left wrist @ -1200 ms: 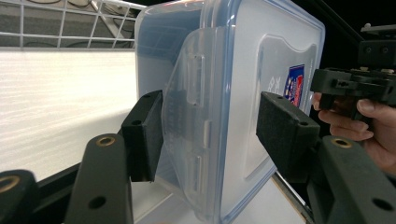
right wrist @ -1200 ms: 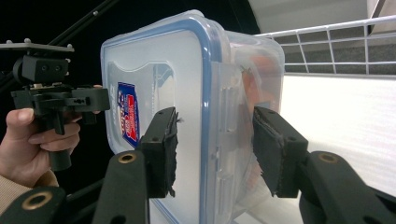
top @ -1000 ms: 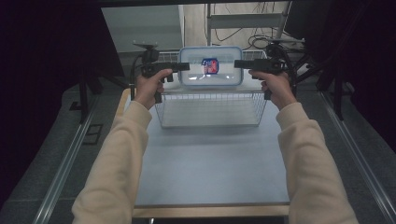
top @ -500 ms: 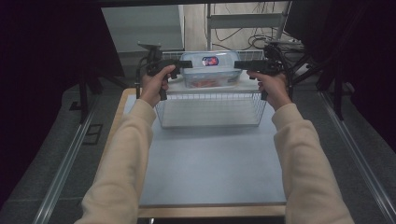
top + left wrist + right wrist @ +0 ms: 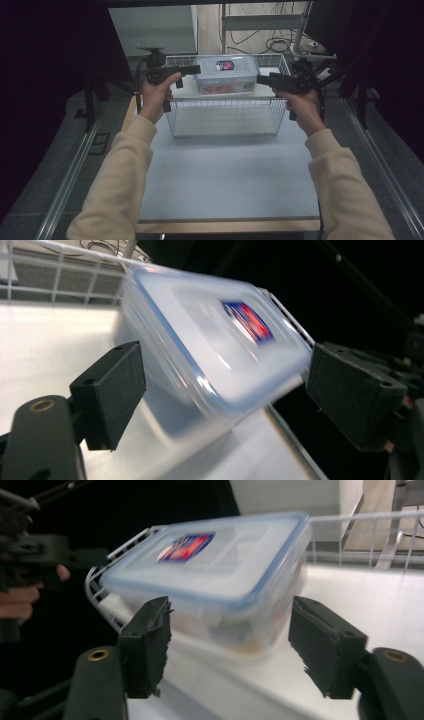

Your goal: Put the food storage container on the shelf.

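The lidded plastic container (image 5: pixel 226 74) sat inside the wire basket (image 5: pixel 225 117) at the far end of the tabletop (image 5: pixel 230 175). My left hand-held gripper (image 5: pixel 196 70) and right hand-held gripper (image 5: pixel 261 79) flanked its ends, both jaws spread wide, gripping nothing

Bare table (image 5: pixel 230 175) lies open at six o'clock; the wire basket (image 5: pixel 225 116) and lidded container (image 5: pixel 226 75) block twelve.
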### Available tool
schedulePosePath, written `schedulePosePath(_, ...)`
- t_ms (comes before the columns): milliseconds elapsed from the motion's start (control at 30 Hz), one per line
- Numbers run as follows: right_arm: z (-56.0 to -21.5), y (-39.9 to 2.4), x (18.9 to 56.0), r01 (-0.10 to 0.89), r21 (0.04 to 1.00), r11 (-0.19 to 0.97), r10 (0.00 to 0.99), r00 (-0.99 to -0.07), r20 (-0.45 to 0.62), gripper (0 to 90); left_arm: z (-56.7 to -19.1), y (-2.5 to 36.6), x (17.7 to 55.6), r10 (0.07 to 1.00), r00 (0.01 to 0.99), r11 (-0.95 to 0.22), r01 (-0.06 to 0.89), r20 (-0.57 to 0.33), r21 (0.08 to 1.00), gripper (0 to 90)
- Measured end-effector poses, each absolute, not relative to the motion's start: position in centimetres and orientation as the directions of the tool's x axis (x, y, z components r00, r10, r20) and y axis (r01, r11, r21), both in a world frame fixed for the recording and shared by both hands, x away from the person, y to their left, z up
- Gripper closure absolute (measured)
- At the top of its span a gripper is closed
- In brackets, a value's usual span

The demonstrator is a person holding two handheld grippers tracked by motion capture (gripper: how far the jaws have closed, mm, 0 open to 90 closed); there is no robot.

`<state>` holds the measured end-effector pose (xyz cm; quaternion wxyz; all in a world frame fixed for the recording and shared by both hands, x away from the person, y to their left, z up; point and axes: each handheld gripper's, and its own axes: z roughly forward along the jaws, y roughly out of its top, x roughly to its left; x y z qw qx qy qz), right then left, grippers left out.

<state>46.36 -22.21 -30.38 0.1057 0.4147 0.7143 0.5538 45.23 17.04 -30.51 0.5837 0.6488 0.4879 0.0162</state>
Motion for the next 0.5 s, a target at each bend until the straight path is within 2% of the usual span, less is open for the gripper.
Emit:
schedulePosePath(200, -32.0, -23.2, 41.8, 0.417, 0.9, 0.126, 0.685, -0.693, 0.225, 27.9, -31.7, 17.4, 38.8, 0.662, 0.608, 0.053, 0.546, -0.439, 0.836, 16.9)
schedulePosePath(500, -37.0, -25.1, 35.6, 0.393, 0.906, 0.158, 0.637, -0.742, 0.211, 24.8, -38.1, 17.8, 31.9, 0.661, 0.648, -0.007, 0.51, -0.379, 0.86, 19.2)
